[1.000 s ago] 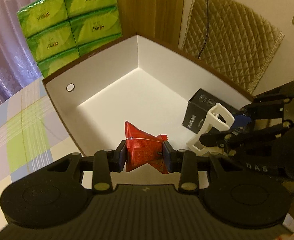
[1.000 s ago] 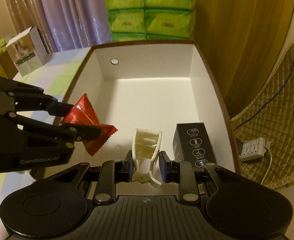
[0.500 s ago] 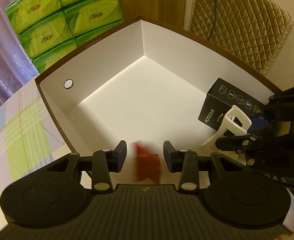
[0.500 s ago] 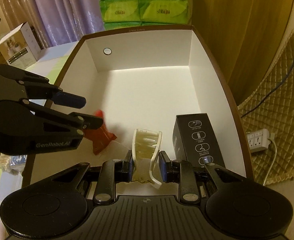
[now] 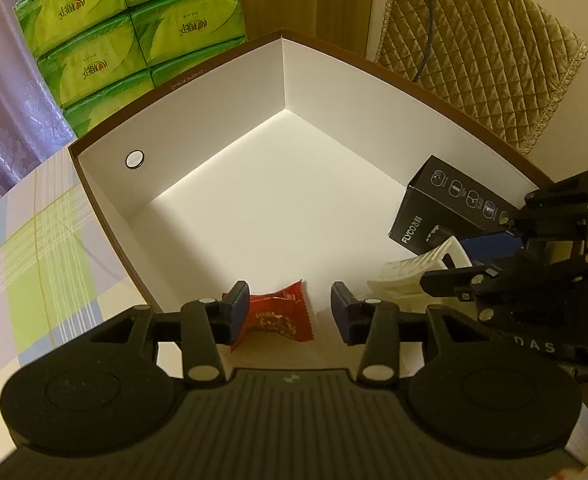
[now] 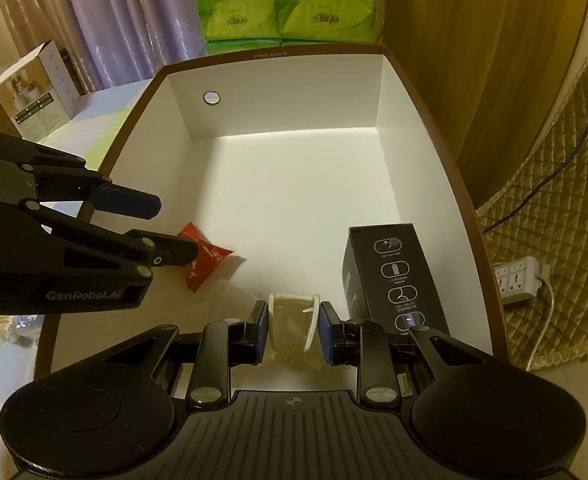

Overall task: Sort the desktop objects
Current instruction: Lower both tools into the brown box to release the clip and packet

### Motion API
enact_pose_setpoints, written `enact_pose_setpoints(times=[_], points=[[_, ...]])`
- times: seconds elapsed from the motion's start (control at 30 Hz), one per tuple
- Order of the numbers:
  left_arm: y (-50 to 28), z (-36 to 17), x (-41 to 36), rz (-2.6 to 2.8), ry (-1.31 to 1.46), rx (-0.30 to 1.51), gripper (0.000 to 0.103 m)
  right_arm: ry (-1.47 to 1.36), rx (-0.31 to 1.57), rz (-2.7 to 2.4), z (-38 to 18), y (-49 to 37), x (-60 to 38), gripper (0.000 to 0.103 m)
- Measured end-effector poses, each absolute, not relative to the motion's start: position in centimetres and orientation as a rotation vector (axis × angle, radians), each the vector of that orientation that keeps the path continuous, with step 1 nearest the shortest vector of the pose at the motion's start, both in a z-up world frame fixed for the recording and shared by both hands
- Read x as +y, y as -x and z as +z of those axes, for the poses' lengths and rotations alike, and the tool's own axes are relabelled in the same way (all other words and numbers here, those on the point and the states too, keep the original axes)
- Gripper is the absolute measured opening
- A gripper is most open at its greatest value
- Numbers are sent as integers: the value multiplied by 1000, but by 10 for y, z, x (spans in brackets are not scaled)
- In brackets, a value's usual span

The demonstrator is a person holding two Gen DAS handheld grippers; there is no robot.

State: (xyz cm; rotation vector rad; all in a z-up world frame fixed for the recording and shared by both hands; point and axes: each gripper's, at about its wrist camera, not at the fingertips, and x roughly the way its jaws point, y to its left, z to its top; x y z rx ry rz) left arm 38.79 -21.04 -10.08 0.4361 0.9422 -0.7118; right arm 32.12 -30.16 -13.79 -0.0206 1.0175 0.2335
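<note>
The right tongs (image 6: 292, 334) grip the white clip (image 6: 294, 326) upright above the box (image 6: 278, 80) floor, black carton (image 6: 389, 276) just right; left tongs (image 5: 290, 308) gape wide over the red packet (image 5: 278, 316).

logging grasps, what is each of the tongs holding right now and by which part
Left tongs: nothing, open above the red packet. Right tongs: shut on the white clip, gripped across its two sides.

Green tissue packs (image 5: 134, 36), perhaps stacked.

"FLYCO" on the black box (image 5: 445, 216); "GenRobot.AI" on the left tool (image 6: 166, 228), seemingly.
</note>
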Motion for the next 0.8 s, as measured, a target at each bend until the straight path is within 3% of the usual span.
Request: enact_pose_setpoints(times=[0.1, 0.23, 0.43, 0.8], points=[[-386, -99, -209, -713, -432, 940, 43, 19, 1014, 237, -136, -319, -303, 28], [-382, -96, -208, -710, -426, 938, 48, 29, 992, 241, -131, -313, -304, 56], [-371, -90, -206, -718, -420, 929, 57, 28, 978, 252, -122, -304, -306, 70], [-358, -82, -203, -713, -405, 925, 61, 38, 983, 236, -115, -296, -310, 76]])
